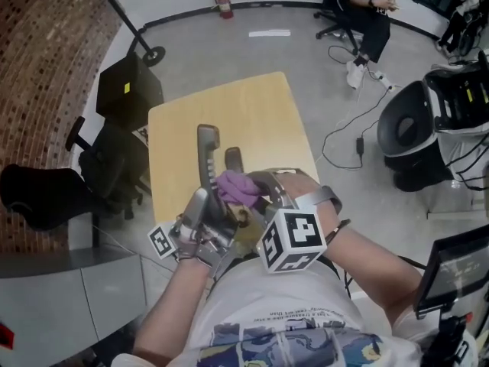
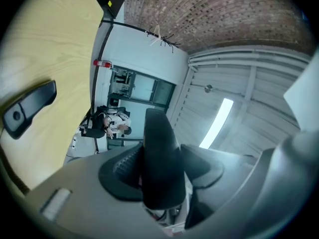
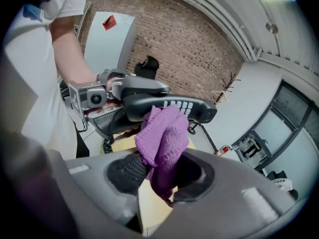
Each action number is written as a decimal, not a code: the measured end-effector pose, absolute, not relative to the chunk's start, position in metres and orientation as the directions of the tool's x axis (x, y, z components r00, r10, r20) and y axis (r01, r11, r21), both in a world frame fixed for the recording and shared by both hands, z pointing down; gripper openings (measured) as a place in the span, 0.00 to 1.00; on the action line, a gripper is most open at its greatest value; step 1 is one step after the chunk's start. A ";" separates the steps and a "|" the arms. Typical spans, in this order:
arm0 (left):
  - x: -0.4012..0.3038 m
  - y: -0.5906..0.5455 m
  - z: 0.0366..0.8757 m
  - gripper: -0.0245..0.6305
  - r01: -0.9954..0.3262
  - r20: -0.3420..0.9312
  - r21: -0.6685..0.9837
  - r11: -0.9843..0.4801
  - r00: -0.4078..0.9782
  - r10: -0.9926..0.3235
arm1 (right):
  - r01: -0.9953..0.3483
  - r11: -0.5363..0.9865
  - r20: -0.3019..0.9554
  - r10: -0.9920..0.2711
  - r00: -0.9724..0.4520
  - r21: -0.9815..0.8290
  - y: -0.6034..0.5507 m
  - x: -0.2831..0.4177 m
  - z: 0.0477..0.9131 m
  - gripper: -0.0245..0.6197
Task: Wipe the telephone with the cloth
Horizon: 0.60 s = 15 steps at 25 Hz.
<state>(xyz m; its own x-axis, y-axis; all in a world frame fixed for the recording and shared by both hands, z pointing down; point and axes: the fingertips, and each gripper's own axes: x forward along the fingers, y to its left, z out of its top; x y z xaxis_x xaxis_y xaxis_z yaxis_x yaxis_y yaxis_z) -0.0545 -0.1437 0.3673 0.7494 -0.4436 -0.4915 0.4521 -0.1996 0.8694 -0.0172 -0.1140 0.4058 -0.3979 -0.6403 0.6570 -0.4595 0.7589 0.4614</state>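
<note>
A dark telephone handset (image 1: 207, 155) stands almost upright over the wooden table (image 1: 252, 105), with my left gripper (image 1: 203, 207) shut on its lower end. In the left gripper view the handset (image 2: 159, 158) fills the gap between the jaws of the left gripper (image 2: 159, 171). My right gripper (image 1: 249, 199) is shut on a bunched purple cloth (image 1: 238, 188), which touches the handset's side. In the right gripper view the cloth (image 3: 164, 138) rises from the right gripper (image 3: 159, 176) and presses against the handset (image 3: 172, 106) just below its keypad. The left gripper (image 3: 97, 98) shows behind it.
A second dark elongated piece (image 1: 233, 159) lies on the table beside the handset, and shows again (image 2: 30, 108) in the left gripper view. A black chair (image 1: 46, 197) and a black box (image 1: 130, 90) stand to the left. Cables (image 1: 344, 140) and a machine (image 1: 428, 128) are on the right.
</note>
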 end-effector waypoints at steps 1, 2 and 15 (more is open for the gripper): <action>-0.055 -0.145 0.367 0.42 0.450 -0.491 0.870 -0.203 0.747 -0.448 | -0.449 0.767 0.659 -0.632 -0.407 0.459 -0.109 -0.019 0.406 0.22; -0.056 -0.147 0.367 0.42 0.448 -0.491 0.870 -0.206 0.744 -0.453 | -0.438 0.777 0.662 -0.622 -0.419 0.452 -0.103 -0.022 0.406 0.22; -0.050 -0.155 0.374 0.42 0.456 -0.493 0.868 -0.196 0.743 -0.454 | -0.384 0.826 0.703 -0.557 -0.442 0.413 -0.070 -0.017 0.419 0.22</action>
